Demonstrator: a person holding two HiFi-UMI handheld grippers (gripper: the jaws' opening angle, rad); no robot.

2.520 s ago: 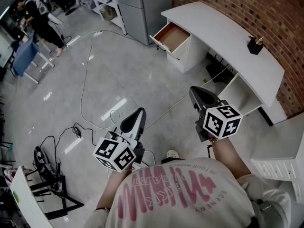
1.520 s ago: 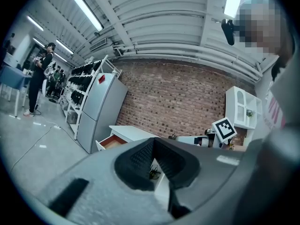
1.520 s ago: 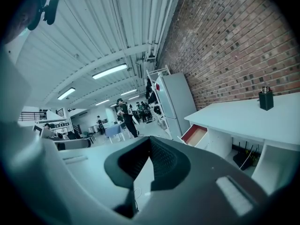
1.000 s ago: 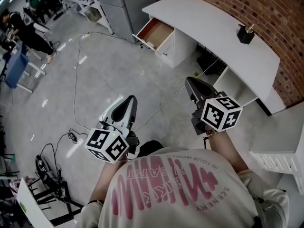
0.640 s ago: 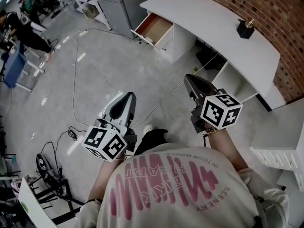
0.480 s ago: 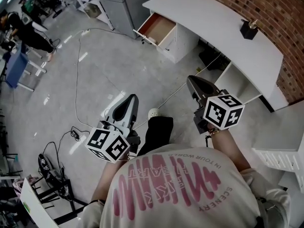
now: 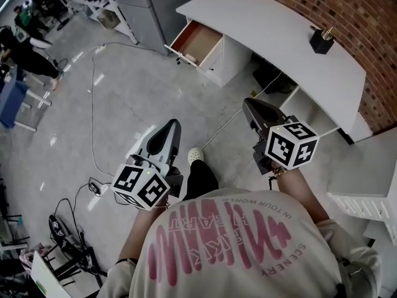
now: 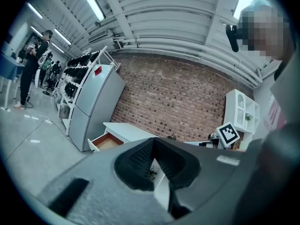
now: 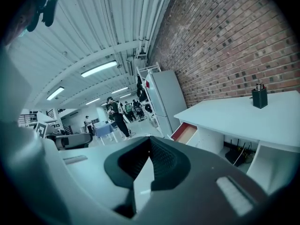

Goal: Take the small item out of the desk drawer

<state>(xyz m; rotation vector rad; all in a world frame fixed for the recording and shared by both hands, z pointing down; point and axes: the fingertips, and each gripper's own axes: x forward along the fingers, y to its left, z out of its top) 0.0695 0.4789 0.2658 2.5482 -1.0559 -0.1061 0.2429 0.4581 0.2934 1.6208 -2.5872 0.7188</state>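
Observation:
The white curved desk (image 7: 285, 48) stands along the brick wall. Its drawer (image 7: 195, 42) is pulled open at the left end and shows a bare wooden bottom; I see no small item in it. The drawer also shows far off in the left gripper view (image 8: 107, 141) and the right gripper view (image 9: 187, 132). My left gripper (image 7: 172, 124) and right gripper (image 7: 248, 103) are held out over the floor, well short of the desk. Both are shut with nothing between the jaws (image 8: 153, 140) (image 9: 149, 138).
A black holder (image 7: 321, 42) sits on the desk top. A grey cabinet (image 7: 139, 5) stands left of the drawer. Cables (image 7: 93, 104) trail over the floor. A white shelf unit (image 7: 366, 197) is at the right. A person (image 7: 25, 48) stands far left.
The person has stepped toward the desk, one foot now forward between the grippers. Both grippers moved along with the body and stayed shut. The drawer has shifted in view.

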